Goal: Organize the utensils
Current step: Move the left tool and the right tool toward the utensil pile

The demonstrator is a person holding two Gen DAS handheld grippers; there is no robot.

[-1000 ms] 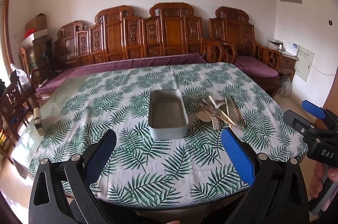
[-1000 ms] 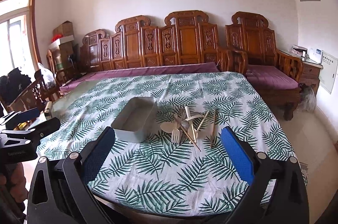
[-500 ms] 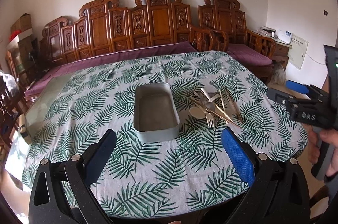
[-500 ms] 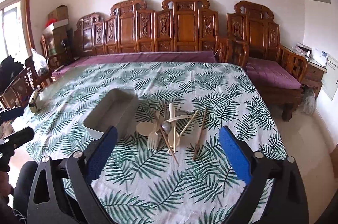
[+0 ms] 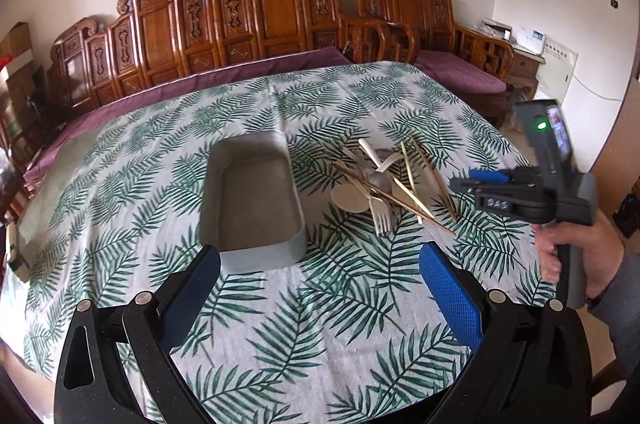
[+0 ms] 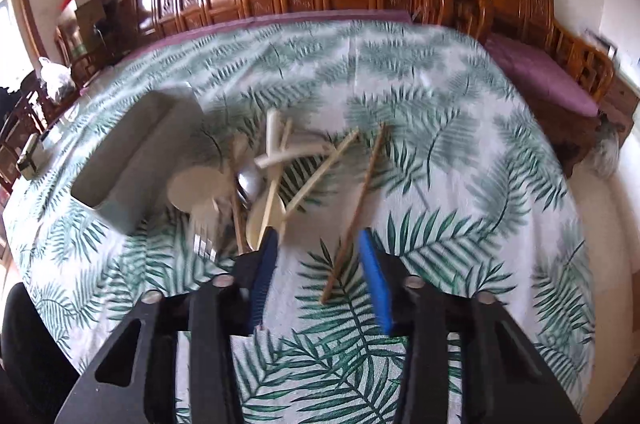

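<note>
Utensils [image 5: 386, 186] lie in a loose heap on the leaf-print tablecloth [image 5: 320, 336], just to the right of a grey rectangular tray [image 5: 252, 200] that sits upright with nothing visible inside it. The heap holds a metal fork [image 5: 382, 214], a pale round-bowled spoon [image 5: 349, 199], a metal spoon [image 6: 248, 182] and several wooden chopsticks crossing one another. One dark chopstick [image 6: 354, 220] lies a little apart on the right edge of the heap. The right gripper [image 6: 316, 264] hangs low over the cloth at the near side of the pile, its blue-padded jaws partly apart, with the near end of that dark chopstick lying between them; the pads do not appear to touch it, though the right wrist view is blurred. The left gripper [image 5: 320, 276] sits back from the tray with its jaws spread wide and nothing between them. Behind the table stands a carved wooden bench [image 5: 280, 12] with purple cushions.
</note>
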